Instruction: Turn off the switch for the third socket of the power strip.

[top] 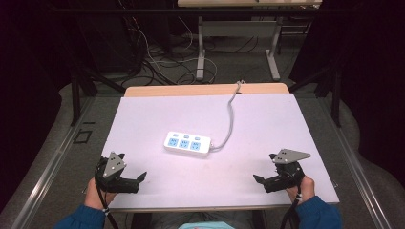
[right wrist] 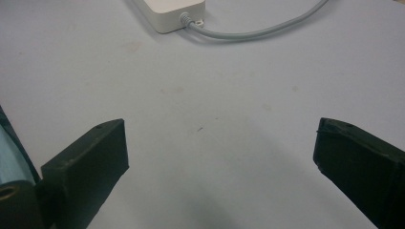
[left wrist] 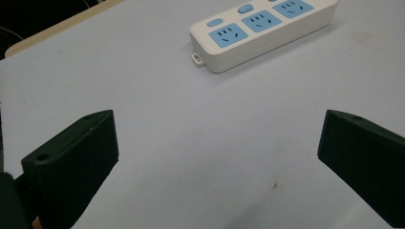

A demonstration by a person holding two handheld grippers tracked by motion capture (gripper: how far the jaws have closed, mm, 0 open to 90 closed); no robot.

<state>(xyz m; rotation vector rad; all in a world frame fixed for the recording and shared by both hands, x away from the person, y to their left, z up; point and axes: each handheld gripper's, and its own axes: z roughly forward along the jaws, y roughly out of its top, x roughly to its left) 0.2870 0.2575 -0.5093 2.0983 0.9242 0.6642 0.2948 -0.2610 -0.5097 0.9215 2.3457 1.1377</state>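
**Claws wide, strip untouched**

Dark room behind, loose cables on the floor and a second desk's legs at 12 o'clock. Pale counter [top: 157, 114] sheeted in lilac-white, bare but for one thing. White strip [top: 187, 143] lying flat near the centre, three blue sockets up, a small switch above each. Grey cord [top: 230, 119] leaving its right end, curving off toward 12 and over the far edge.

Left claw [top: 139, 180] at 7 o'clock, jaws spread wide, holding nothing. Right claw [top: 261, 182] at 5 o'clock, likewise spread and empty. Both well apart from the strip, both aimed inward at it. From the left claw's camera, strip [left wrist: 260, 28] at 1 o'clock beyond the jaws; from the right's, only its corded end [right wrist: 174, 14] at 11 o'clock.

Likely step: reaching in for the strip. Best taken across the short width, jaws straddling the body rather than the length. Worth approaching low and level, since a smooth casing may skate on the sheet if nudged from one side. Sensible to pin one end with one claw while the other works. Better to stay off the cord joint, where a pull would swing the whole thing.

Plug end out of sight past the far edge. Switch positions too small to read. Strip's underside hidden.
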